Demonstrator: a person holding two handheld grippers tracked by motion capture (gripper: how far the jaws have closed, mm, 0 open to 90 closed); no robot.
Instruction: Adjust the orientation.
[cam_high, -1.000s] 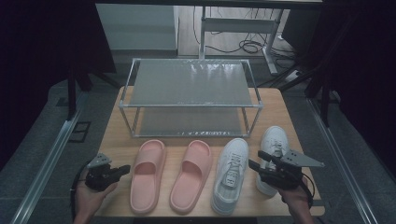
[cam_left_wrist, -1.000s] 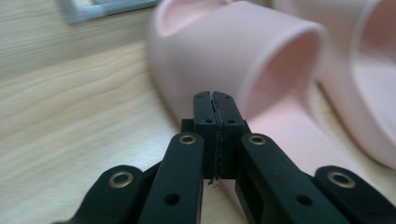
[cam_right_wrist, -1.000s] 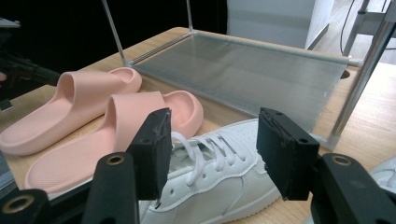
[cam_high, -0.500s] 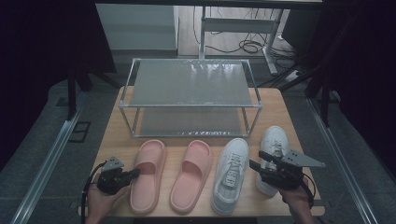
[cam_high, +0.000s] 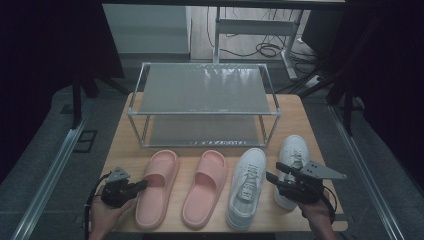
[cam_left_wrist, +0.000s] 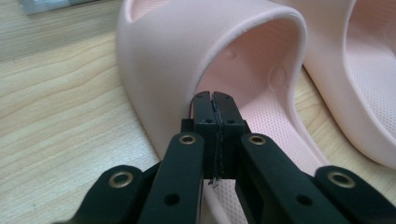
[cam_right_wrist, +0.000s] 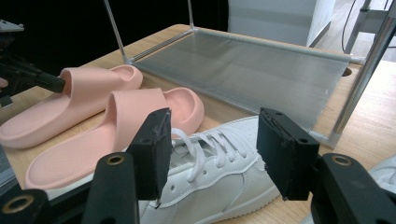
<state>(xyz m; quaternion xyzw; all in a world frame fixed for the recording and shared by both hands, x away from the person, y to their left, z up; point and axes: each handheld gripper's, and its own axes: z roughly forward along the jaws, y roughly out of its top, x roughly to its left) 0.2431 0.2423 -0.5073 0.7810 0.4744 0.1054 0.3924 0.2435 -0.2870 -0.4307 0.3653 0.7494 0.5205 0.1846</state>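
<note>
Left slipper (cam_left_wrist: 187, 51) heel cut off at frame bottom; right sneaker (cam_high: 292, 155) part-hidden behind right hand-held gripper (cam_high: 272, 172).

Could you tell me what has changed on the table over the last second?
The left hand-held gripper moved rightward to the left pink slipper, jaws shut, tips at its strap edge. The right hand-held gripper stayed open over the white sneakers; the shoes and rack kept their places.

I am holding my left gripper (cam_high: 142, 184) with its tips at the side of the outer pink slipper (cam_high: 156, 187), beside its twin (cam_high: 205, 188). My right gripper (cam_high: 273, 172) is hovering over the two white sneakers (cam_high: 247, 186), the two-tier rack (cam_high: 205, 102) standing behind on the table (cam_high: 295, 115).
</note>
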